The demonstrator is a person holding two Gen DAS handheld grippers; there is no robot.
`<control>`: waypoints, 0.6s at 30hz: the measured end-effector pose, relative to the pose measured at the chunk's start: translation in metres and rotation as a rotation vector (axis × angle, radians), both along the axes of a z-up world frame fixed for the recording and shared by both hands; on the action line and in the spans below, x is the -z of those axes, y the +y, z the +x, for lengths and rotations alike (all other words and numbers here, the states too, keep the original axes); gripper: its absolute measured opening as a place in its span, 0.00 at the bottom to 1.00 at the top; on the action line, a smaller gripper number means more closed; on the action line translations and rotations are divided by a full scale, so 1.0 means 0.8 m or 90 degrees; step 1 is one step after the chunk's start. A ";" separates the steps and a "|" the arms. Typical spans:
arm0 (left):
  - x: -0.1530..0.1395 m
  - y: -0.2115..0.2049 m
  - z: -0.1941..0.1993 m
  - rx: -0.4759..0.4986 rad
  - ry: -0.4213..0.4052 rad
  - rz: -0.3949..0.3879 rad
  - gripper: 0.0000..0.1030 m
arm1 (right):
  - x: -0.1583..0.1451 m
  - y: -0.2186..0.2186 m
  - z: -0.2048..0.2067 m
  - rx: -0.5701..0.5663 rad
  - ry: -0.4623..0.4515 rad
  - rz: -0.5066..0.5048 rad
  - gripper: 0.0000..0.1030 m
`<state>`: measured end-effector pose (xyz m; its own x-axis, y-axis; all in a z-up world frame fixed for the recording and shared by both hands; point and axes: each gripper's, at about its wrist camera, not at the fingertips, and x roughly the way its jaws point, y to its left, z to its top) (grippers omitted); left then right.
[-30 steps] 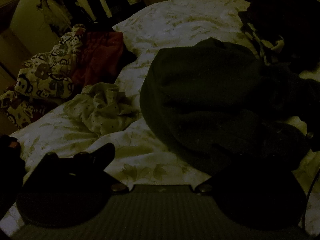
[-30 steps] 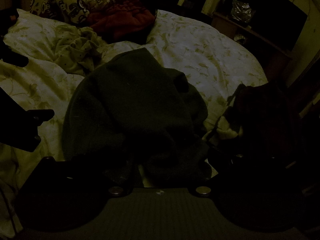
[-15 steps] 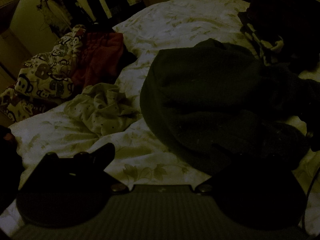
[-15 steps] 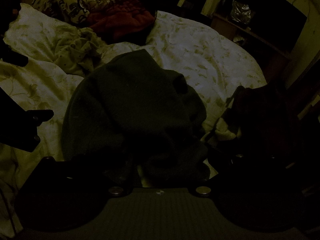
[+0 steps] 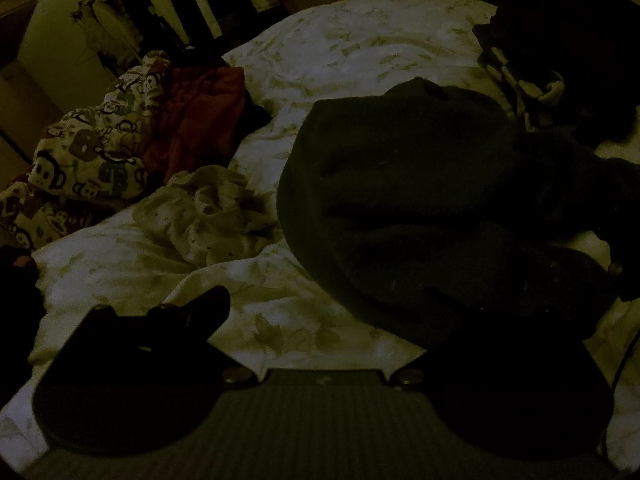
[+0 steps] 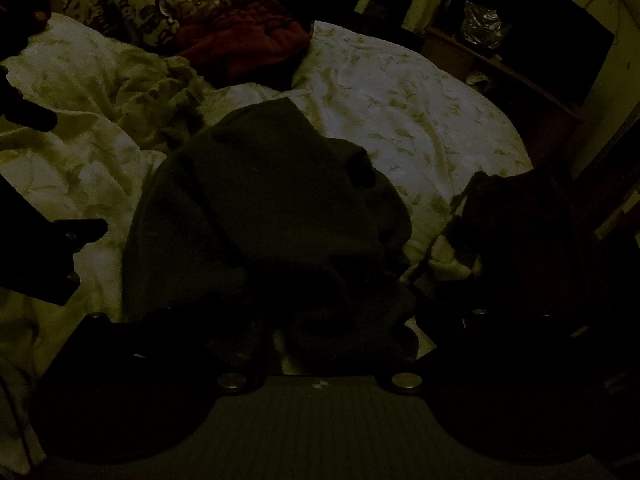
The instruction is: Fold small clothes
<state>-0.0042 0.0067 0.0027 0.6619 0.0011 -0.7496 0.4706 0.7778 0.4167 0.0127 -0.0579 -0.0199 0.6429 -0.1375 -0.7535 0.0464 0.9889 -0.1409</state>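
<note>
The light is very dim. A dark garment [image 5: 420,200] lies crumpled on the leaf-print duvet [image 5: 360,48]. My left gripper [image 5: 340,312] hovers low at its near left edge, open; its left finger shows over bare duvet and its right finger blends into the dark cloth. In the right wrist view the same dark garment [image 6: 260,220] fills the middle. My right gripper [image 6: 316,320] is open, its fingers wide apart with the garment's near edge between them. The left gripper [image 6: 80,236] shows at the left edge.
A pale dotted garment [image 5: 208,212] lies bunched left of the dark one. Behind it sit a red garment [image 5: 196,120] and monkey-print fabric [image 5: 92,152]. A dark pile with a striped edge [image 6: 520,232] lies to the right. A shelf [image 6: 520,60] stands beyond the bed.
Almost nothing. Both views drift slightly and the dark garment's folds have settled a little. Neither gripper has changed its opening.
</note>
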 end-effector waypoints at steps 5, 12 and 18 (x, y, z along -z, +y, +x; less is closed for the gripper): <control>-0.002 -0.001 -0.001 0.004 0.000 0.001 1.00 | -0.001 0.001 0.000 0.001 0.002 0.001 1.00; 0.000 -0.002 -0.002 0.002 0.003 0.000 1.00 | 0.001 0.000 0.000 -0.002 0.001 -0.002 1.00; -0.003 -0.003 -0.001 0.004 0.000 -0.005 1.00 | 0.001 0.000 0.000 0.000 -0.003 -0.003 1.00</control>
